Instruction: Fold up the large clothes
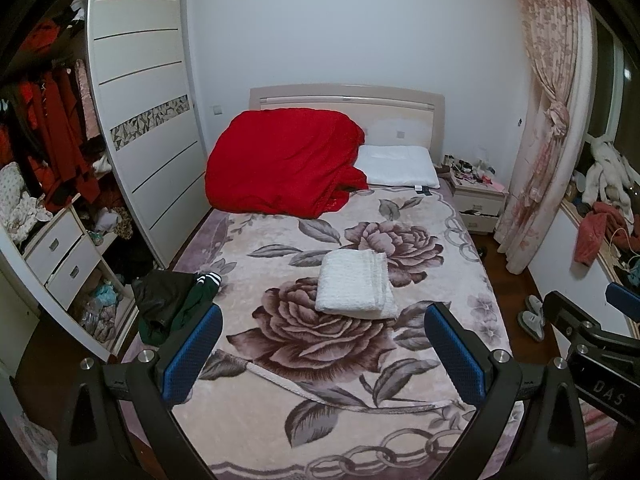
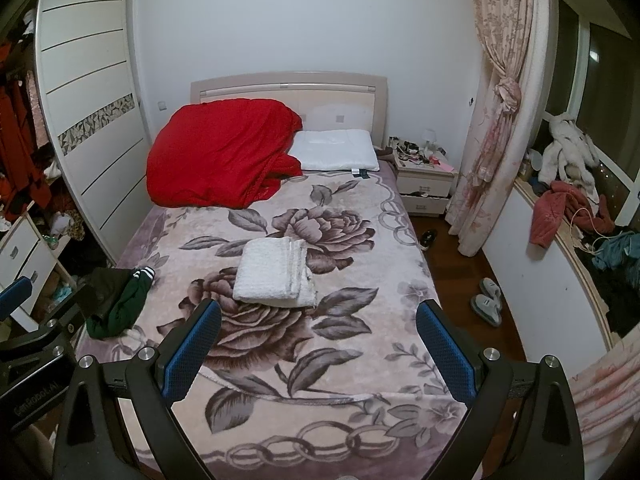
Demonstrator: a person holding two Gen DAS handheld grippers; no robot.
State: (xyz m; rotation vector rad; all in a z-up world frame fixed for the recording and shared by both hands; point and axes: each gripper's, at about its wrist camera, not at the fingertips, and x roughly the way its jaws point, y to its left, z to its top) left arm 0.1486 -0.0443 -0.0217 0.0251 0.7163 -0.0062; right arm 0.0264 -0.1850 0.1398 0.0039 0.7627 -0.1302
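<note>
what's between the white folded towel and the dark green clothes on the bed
Nothing lies between them: only bare floral blanket separates the folded white towel from the dark green clothes at the bed's left edge. Both wrist views show this.

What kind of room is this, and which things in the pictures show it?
It is a home bedroom. A bed with a flowered blanket fills the middle, with a white pillow by the headboard. An open wardrobe full of hanging clothes stands beside it.
</note>
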